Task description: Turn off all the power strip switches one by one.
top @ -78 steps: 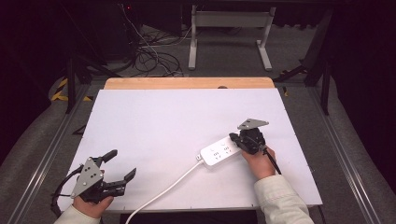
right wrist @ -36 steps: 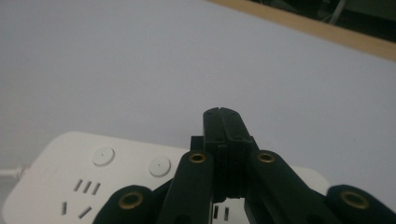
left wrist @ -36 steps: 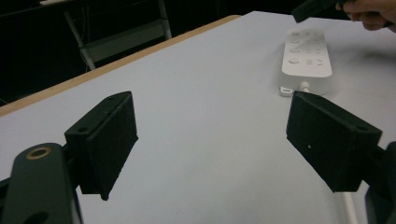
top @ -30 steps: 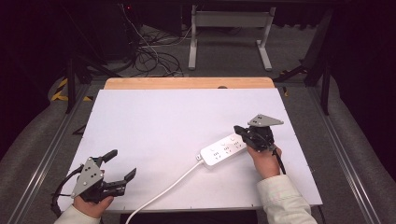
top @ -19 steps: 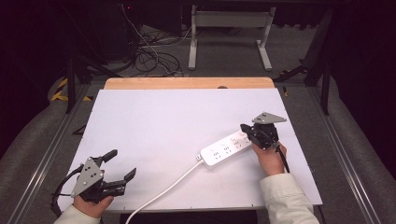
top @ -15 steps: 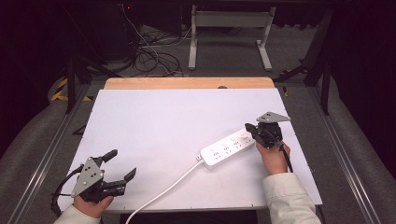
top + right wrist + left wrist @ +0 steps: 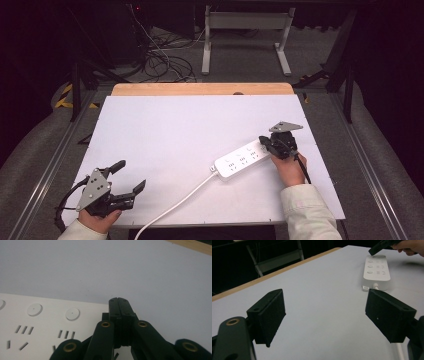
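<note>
A white power strip (image 7: 242,159) lies on the white table top (image 7: 175,135), its cord (image 7: 175,207) running off toward the front edge. My right gripper (image 7: 263,142) is shut with nothing between its jaws, and its tip sits at the strip's right end. In the right gripper view the closed jaws (image 7: 119,305) hang just over the edge of the power strip (image 7: 45,325), next to a round button (image 7: 72,314). My left gripper (image 7: 130,177) rests open near the table's front left corner; its pads (image 7: 270,315) stand wide apart with nothing between them, and the power strip (image 7: 377,268) lies far ahead.
A wooden strip (image 7: 202,89) borders the table's far edge. Beyond it are a metal stand (image 7: 245,30) and loose cables (image 7: 160,60) on the floor. Metal rails (image 7: 50,165) run along both sides of the table.
My right gripper has slid rightward along the power strip, from its middle to its right end, and dropped a little. The strip's right end has swung slightly away. The left gripper has stayed put.
</note>
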Demonstrator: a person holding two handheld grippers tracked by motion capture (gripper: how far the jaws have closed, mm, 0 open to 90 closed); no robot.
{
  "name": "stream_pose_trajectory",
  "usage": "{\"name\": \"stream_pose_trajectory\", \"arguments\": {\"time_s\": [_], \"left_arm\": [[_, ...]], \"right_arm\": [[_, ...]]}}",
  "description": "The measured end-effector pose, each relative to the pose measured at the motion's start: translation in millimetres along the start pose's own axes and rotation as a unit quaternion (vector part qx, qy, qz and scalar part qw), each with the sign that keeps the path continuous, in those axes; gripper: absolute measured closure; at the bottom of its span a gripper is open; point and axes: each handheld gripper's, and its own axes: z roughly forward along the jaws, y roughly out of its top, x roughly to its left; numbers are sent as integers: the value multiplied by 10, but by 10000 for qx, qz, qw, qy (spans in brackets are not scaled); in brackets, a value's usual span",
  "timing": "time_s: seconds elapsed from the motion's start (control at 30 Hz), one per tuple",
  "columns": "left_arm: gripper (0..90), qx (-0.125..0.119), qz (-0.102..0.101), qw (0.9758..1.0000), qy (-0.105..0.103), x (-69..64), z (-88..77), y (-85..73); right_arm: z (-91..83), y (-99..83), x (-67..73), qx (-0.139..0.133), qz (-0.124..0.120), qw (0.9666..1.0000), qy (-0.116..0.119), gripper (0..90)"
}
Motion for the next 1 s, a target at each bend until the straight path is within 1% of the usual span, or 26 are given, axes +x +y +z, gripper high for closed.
{"name": "stream_pose_trajectory", "arguments": {"time_s": [0.1, 0.13, 0.27, 0.33, 0.4, 0.53, 0.6, 0.63, 0.73, 0.77, 0.83, 0.87, 0.93, 1.0], "left_arm": [[169, 1, 18, 10000, 2, 0, 1, 1], [169, 4, 17, 10000, 3, -1, 1, 1], [169, 3, 20, 10000, 4, -1, 0, 1], [169, -4, 14, 10000, 5, -3, 0, 1], [169, -10, 8, 10000, 5, -4, -1, 1], [169, -9, -4, 10000, -10, -11, -2, 1], [169, -12, -32, 10000, -18, -15, -2, 0], [169, -9, -5, 10000, -11, -11, -2, 1], [169, -14, -29, 10000, -16, -13, -2, 0], [169, -10, -29, 10000, -14, -15, -2, 0], [169, -8, -18, 10000, -12, -16, -5, 1], [169, -12, -18, 10000, -12, -18, -8, 2], [169, -10, -27, 10000, -22, -20, -12, 1], [169, -17, -40, 10000, -26, -17, -11, -1]], "right_arm": [[6, -2, 1, 8, -1, 10000, 33, 900], [12, -3, 3, 11, 12, 10000, 76, 900], [30, -6, 17, 25, -7, 10000, 77, 900], [39, -12, 17, 36, 4, 10000, 36, 900], [49, -25, 8, 48, 33, 10000, 72, 900], [51, -36, 21, 7, -42, 10000, 40, 900], [51, -38, 16, 1, -16, 10000, 61, 900], [53, -40, 17, -12, 4, 10000, 68, 900], [61, -40, 38, -33, -39, 9999, 92, 900], [66, -36, 54, -26, -104, 9999, 99, 900], [68, -26, 95, 6, -186, 9998, -4, 900], [68, -28, 93, -5, -176, 9998, -3, 900], [67, -39, 63, -40, -74, 9999, 73, 900], [56, -43, 47, -29, -39, 10000, -21, 900]]}}
